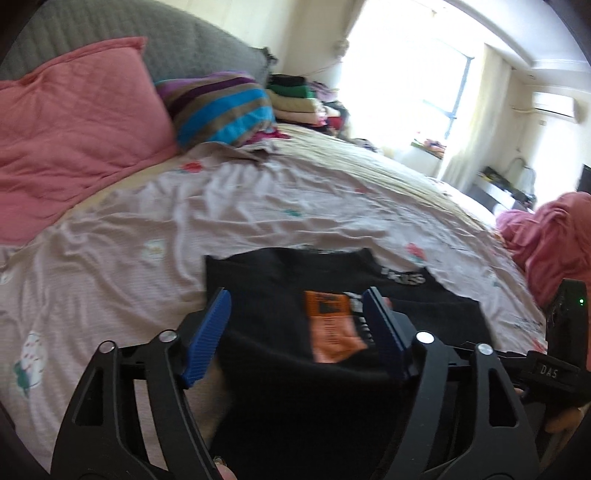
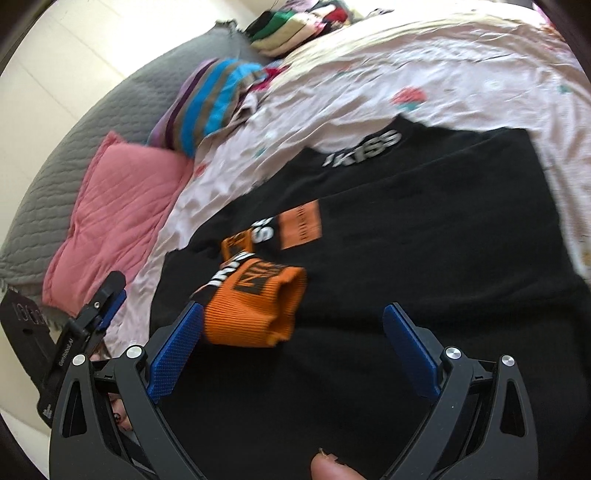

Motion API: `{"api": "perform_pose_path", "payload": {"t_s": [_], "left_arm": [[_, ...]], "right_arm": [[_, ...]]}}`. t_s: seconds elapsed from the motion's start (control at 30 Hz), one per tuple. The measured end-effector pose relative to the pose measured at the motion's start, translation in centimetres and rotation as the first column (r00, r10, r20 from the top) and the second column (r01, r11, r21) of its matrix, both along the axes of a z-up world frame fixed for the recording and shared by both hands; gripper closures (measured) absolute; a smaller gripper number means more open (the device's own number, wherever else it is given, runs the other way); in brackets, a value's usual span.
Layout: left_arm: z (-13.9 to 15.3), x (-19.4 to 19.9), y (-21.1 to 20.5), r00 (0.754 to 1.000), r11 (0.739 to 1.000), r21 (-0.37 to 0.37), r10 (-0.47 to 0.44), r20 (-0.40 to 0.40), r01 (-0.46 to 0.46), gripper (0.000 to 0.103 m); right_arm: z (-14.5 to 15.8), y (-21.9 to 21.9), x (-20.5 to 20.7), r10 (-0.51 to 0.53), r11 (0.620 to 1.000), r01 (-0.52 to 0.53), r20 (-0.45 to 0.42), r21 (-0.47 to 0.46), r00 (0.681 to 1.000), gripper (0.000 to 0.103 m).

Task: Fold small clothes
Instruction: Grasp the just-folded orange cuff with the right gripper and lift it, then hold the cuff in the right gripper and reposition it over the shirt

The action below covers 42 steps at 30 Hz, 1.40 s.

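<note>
A black garment (image 1: 280, 280) with an orange patch (image 1: 332, 328) and white lettering lies partly folded on the bed. It fills the right wrist view (image 2: 424, 229), where its orange ribbed cuff (image 2: 255, 306) lies on top. My left gripper (image 1: 299, 325) is open, its blue pads either side of the orange patch, just above the cloth. My right gripper (image 2: 295, 343) is open above the garment, its left pad beside the cuff. The left gripper also shows at the left edge of the right wrist view (image 2: 99, 310).
The garment rests on a wrinkled pink floral sheet (image 1: 221, 206). A pink pillow (image 1: 74, 125), a striped pillow (image 1: 221, 107) and a grey headboard (image 1: 110, 26) stand at the head. Stacked folded clothes (image 1: 295, 99) lie beyond. A pink cloth heap (image 1: 550, 236) is at the right.
</note>
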<state>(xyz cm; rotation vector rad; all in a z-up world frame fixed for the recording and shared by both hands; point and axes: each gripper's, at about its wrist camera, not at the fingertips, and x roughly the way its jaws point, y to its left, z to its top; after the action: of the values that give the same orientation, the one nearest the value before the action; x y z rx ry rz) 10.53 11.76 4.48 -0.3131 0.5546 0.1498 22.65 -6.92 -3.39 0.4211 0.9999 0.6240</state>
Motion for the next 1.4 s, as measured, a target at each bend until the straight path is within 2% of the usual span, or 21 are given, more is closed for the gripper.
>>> {"api": "perform_pose_path", "payload": {"t_s": [0.13, 0.17, 0.2, 0.3, 0.37, 0.4, 0.47, 0.53, 0.57, 0.7, 0.73, 0.8, 0.97, 1.07, 1.17, 1.3, 1.4], "left_arm": [[-0.2, -0.6, 1.8, 0.999, 0.999, -0.011, 0.05, 0.004, -0.05, 0.021], [-0.3, -0.7, 2.1, 0.998, 0.998, -0.013, 0.062, 0.009, -0.062, 0.013], [-0.3, -0.9, 2.4, 0.998, 0.998, -0.015, 0.069, 0.014, -0.069, 0.009], [-0.6, -0.9, 3.0, 0.997, 0.996, -0.026, 0.081, 0.015, -0.081, 0.009], [-0.8, -0.9, 3.6, 0.995, 0.994, -0.045, 0.099, 0.011, -0.099, 0.009], [-0.9, -1.0, 4.0, 0.994, 0.993, -0.062, 0.105, 0.01, -0.104, 0.009], [-1.1, -1.1, 4.6, 0.994, 0.99, -0.082, 0.113, 0.003, -0.113, 0.009], [-1.2, -1.1, 4.9, 0.993, 0.988, -0.091, 0.122, 0.001, -0.121, 0.009], [-1.3, -1.2, 5.1, 0.992, 0.987, -0.099, 0.126, -0.001, -0.126, 0.009], [-1.3, -1.4, 5.5, 0.99, 0.984, -0.116, 0.138, -0.006, -0.138, 0.009], [-1.3, -1.4, 5.5, 0.99, 0.983, -0.116, 0.139, -0.006, -0.139, 0.009], [-1.4, -1.5, 5.6, 0.989, 0.982, -0.119, 0.147, -0.009, -0.147, 0.009], [-1.4, -1.7, 5.8, 0.987, 0.979, -0.125, 0.158, -0.015, -0.158, 0.009], [-1.4, -1.7, 5.7, 0.988, 0.98, -0.12, 0.156, -0.019, -0.157, 0.009], [-1.3, -1.6, 5.5, 0.988, 0.981, -0.114, 0.153, -0.02, -0.154, 0.009], [-1.1, -1.4, 5.0, 0.989, 0.985, -0.096, 0.143, -0.023, -0.144, 0.009], [-1.0, -1.1, 4.6, 0.991, 0.987, -0.087, 0.135, -0.026, -0.137, 0.009]], "right_arm": [[-0.8, 2.2, 1.2, 0.018, 1.0, -0.018, -0.053, -0.002, 0.998, 0.018], [-1.1, 2.6, 1.6, 0.023, 1.0, -0.022, -0.077, 0.007, 0.997, 0.019], [-1.6, 3.0, 2.0, 0.022, 1.0, -0.021, -0.104, 0.01, 0.994, 0.02], [-2.1, 3.6, 2.5, -0.005, 1.0, 0.006, -0.132, 0.008, 0.991, 0.028], [-2.3, 4.0, 2.7, 0.006, 1.0, -0.003, -0.137, 0.02, 0.99, 0.05], [-2.4, 4.3, 2.8, 0.016, 1.0, -0.013, -0.142, 0.02, 0.99, 0.054], [-2.3, 4.7, 2.9, 0.028, 1.0, -0.028, -0.121, 0.006, 0.992, 0.075], [-1.4, 5.5, 2.6, 0.06, 0.998, -0.062, -0.052, -0.024, 0.997, 0.087], [-0.7, 5.7, 2.3, 0.078, 0.997, -0.079, -0.014, -0.027, 0.997, 0.09], [2.4, 6.5, 1.2, 0.12, 0.993, -0.117, 0.124, -0.035, 0.985, 0.093], [3.7, 6.5, 0.9, 0.124, 0.992, -0.119, 0.182, -0.039, 0.975, 0.094], [5.3, 6.4, 0.6, 0.128, 0.992, -0.123, 0.244, -0.037, 0.961, 0.094], [10.1, 5.5, 0.1, 0.124, 0.992, -0.12, 0.421, -0.038, 0.898, 0.094], [11.9, 4.5, 0.0, 0.096, 0.995, -0.092, 0.495, -0.033, 0.864, 0.095], [12.7, 2.7, 0.2, 0.045, 0.999, -0.031, 0.538, -0.035, 0.842, 0.095], [12.7, -0.3, 1.1, -0.03, 0.999, 0.036, 0.546, -0.001, 0.837, 0.095], [12.1, -2.7, 1.3, -0.087, 0.993, 0.116, 0.558, -0.016, 0.825, 0.095]]}}
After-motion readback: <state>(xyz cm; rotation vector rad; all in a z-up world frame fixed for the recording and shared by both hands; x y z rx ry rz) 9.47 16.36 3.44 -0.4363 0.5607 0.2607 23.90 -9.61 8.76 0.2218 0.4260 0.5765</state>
